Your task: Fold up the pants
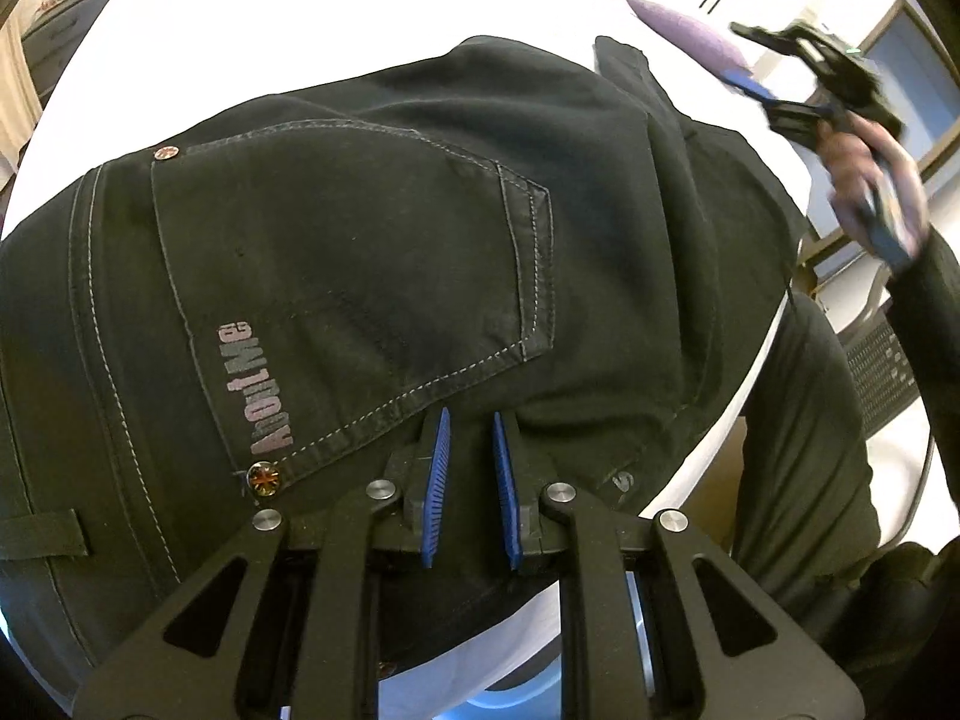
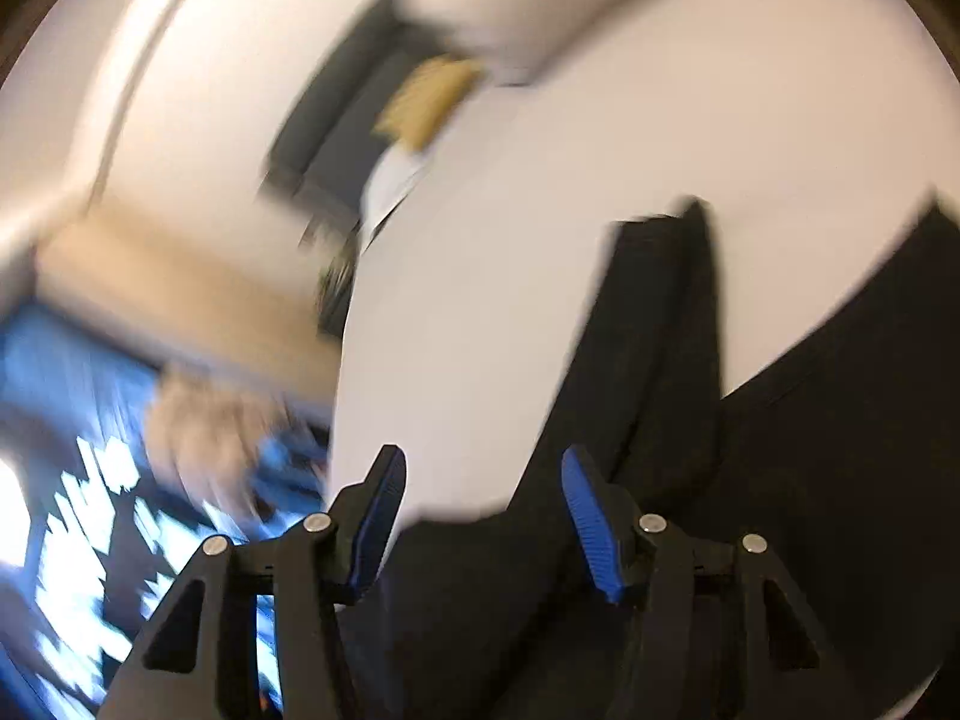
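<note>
Two grippers work one pair of black denim pants [image 1: 372, 252] on a white sheet-covered surface [image 1: 180, 48]. Left gripper [image 1: 471, 420]: blue pads slightly apart over the waist, beside the back pocket [image 1: 360, 282] (lettered). Legs extend away rightward. Right gripper [image 2: 480, 462]: jaws wide, holding nothing, raised above the legs.

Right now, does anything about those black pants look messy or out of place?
Yes. The black pants lie bunched on the white table, and their lower edge droops over the table's rim. No damage or spill shows.
</note>
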Available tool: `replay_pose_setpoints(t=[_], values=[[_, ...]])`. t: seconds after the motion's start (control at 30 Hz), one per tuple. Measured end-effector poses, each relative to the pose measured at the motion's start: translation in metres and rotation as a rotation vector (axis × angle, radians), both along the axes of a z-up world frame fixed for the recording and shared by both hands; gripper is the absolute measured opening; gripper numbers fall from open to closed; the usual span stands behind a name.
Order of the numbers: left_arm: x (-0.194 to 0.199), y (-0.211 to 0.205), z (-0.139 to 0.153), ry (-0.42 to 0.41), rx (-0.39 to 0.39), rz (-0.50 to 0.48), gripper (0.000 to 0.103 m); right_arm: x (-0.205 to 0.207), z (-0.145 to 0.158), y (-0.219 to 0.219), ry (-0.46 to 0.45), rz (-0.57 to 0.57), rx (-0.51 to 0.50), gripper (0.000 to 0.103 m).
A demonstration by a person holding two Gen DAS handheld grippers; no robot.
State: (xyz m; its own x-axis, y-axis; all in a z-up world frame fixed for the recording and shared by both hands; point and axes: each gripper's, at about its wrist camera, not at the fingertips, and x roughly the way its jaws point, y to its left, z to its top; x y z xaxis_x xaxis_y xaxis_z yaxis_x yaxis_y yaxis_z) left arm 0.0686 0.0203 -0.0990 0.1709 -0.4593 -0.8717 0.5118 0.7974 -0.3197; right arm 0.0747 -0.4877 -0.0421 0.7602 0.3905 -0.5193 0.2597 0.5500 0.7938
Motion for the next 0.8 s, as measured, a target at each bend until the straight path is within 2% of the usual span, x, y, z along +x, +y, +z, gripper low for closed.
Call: replay_pose_setpoints(t=[0.13,0.33,0.43,0.53,0.6,0.67,0.73,0.8], values=[[0.004,0.004,-0.003,0.017,-0.006,0.013,0.015,0.034,-0.037,-0.031,0.054,-0.073,0.141,0.058],[0.010,0.005,-0.006,0.033,-0.008,0.022,0.015,0.059,-0.077,-0.030,0.155,-0.116,0.200,0.058],[0.010,0.006,-0.007,0.035,-0.011,0.022,0.015,0.066,-0.088,-0.042,0.169,-0.123,0.223,0.051],[0.010,0.007,-0.007,0.035,-0.014,0.022,0.015,0.072,-0.091,-0.042,0.163,-0.127,0.249,0.050],[0.010,0.006,-0.007,0.032,-0.012,0.022,0.015,0.081,-0.094,-0.044,0.149,-0.128,0.260,0.044],[0.009,0.005,-0.006,0.030,-0.008,0.022,0.015,0.088,-0.097,-0.044,0.145,-0.125,0.263,0.022],[0.008,0.004,-0.006,0.027,-0.003,0.023,0.015,0.088,-0.100,-0.050,0.150,-0.137,0.247,0.007],[0.007,0.003,-0.005,0.022,0.003,0.023,0.015,0.078,-0.088,-0.054,0.116,-0.162,0.216,0.006]])
